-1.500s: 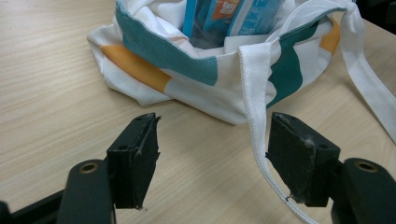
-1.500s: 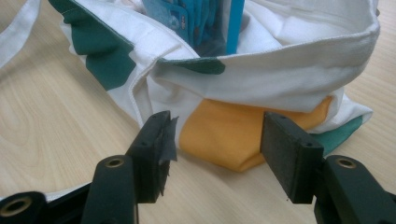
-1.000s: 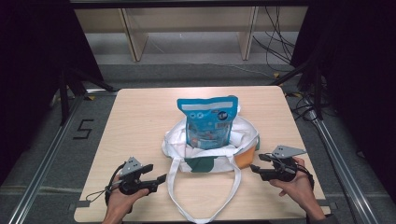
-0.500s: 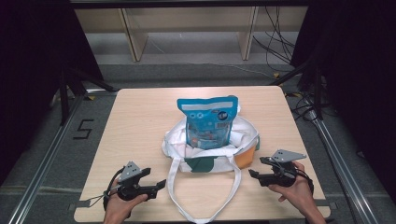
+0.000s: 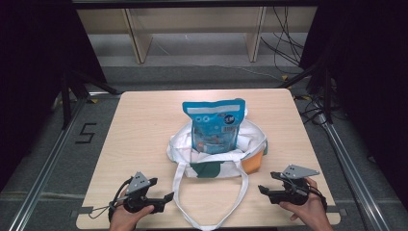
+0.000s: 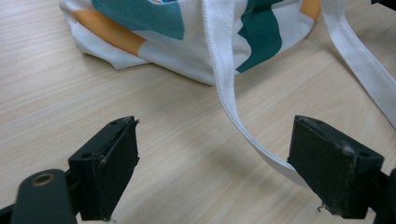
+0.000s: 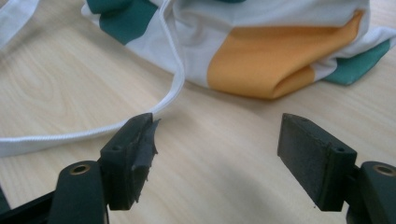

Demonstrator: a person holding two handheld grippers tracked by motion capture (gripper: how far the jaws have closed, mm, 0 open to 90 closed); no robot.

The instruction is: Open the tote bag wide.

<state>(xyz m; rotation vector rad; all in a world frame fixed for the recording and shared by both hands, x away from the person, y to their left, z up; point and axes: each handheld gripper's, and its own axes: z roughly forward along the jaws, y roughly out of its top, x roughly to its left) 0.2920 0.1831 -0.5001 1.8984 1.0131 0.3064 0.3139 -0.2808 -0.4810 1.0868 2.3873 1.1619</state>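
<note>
Nearest to us, our left tongs (image 5: 166,197) rest low at the front edge of the counter (image 5: 144,125), jaws spread wide and gripping nothing. In the left gripper view the white strap (image 6: 233,88) of the tote bag (image 5: 216,154) runs down between those jaws and passes just beside the far pad, so we judge this hand is lined up to take the handle. Our right tongs (image 5: 262,189) sit at the opposite front corner, likewise released. In the right gripper view its jaws frame bare wood, with the strap's other run (image 7: 93,133) curving past the near pad and the bag's orange panel (image 7: 271,60) lying a little beyond.

The strap loops forward off the bag toward the counter's front edge, which puts it within reach of both hands. That is probably why the tongs wait low and to either side of it.

Past the loop, the bag lies slumped at the middle of the counter, white with teal and orange patches, mouth open. A blue snack pouch (image 5: 214,126) stands upright in it, its top well clear of the rim.

The counter is pale wood grain. Around it we see grey floor with metal rails (image 5: 346,159), a "5" marked on the floor at left (image 5: 85,133), dark curtains to the sides, a light shelf frame (image 5: 192,33) and loose cables (image 5: 288,53) at the back.
</note>
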